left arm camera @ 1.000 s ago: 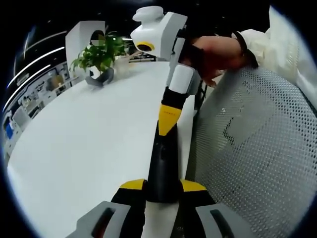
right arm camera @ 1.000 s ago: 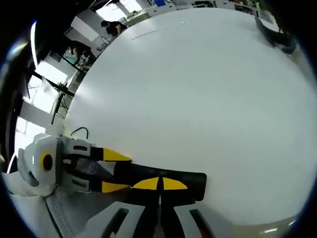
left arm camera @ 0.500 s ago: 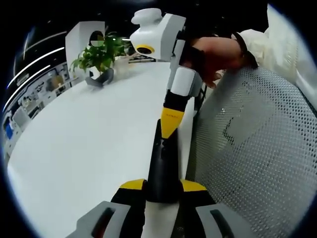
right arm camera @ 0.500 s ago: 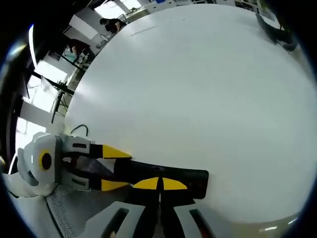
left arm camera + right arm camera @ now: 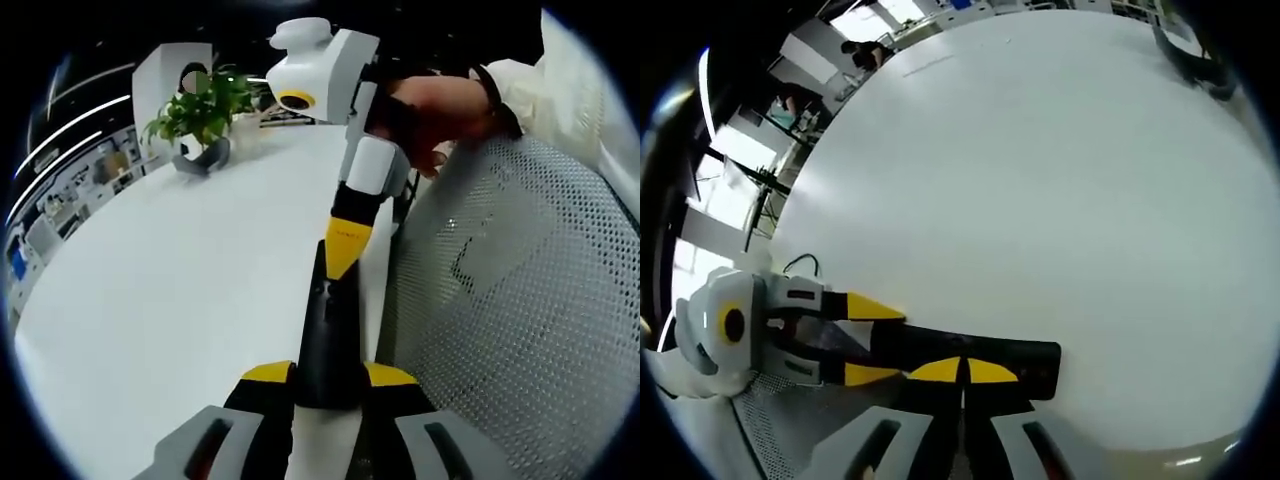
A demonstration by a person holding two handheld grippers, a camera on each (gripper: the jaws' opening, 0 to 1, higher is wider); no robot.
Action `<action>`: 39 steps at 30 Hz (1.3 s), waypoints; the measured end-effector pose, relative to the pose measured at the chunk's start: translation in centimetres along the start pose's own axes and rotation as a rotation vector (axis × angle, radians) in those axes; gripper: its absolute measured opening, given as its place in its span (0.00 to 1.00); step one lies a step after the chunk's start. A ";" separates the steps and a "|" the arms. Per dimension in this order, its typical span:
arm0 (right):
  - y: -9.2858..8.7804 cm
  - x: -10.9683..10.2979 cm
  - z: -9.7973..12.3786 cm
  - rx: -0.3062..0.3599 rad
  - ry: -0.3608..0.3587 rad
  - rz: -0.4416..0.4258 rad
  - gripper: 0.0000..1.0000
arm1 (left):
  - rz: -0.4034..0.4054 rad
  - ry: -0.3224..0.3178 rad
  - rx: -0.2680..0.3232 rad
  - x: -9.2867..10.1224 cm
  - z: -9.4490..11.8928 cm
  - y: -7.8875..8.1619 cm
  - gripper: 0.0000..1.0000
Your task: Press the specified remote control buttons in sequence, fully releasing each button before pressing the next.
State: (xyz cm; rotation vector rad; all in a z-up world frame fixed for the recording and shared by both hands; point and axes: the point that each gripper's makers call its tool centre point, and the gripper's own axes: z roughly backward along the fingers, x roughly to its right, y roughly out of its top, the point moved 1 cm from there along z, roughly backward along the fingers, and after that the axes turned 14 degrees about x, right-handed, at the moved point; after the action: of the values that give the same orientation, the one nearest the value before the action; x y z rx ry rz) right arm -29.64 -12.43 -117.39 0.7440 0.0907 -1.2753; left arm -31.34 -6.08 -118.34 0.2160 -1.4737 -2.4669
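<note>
Little had changed over the last second: the right gripper [image 5: 340, 250] had crept slightly further along the long black plastic remote control [image 5: 328, 340], and the views had barely shifted. That suggested a press in progress or just beginning, not a release.

The remote lay along the near right edge of the white desk [image 5: 180, 300], beside a grey mesh chair back [image 5: 510, 300]. The left gripper [image 5: 875, 345] grasped one end between its yellow-tipped jaws. The right gripper's jaws were clenched together, tips touching the remote's top face, a hand [image 5: 440, 105] holding it angled down. A potted green plant [image 5: 200, 120] stood far left.
</note>
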 end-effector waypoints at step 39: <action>-1.0 1.1 0.7 -0.082 -0.063 -0.059 0.00 | 0.003 -0.001 0.009 0.1 0.0 0.1 0.26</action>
State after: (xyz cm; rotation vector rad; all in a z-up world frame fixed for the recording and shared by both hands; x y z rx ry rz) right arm -30.42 -13.88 -117.81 0.6343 0.1139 -1.3419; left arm -31.39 -6.10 -118.26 0.2135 -1.4845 -2.4594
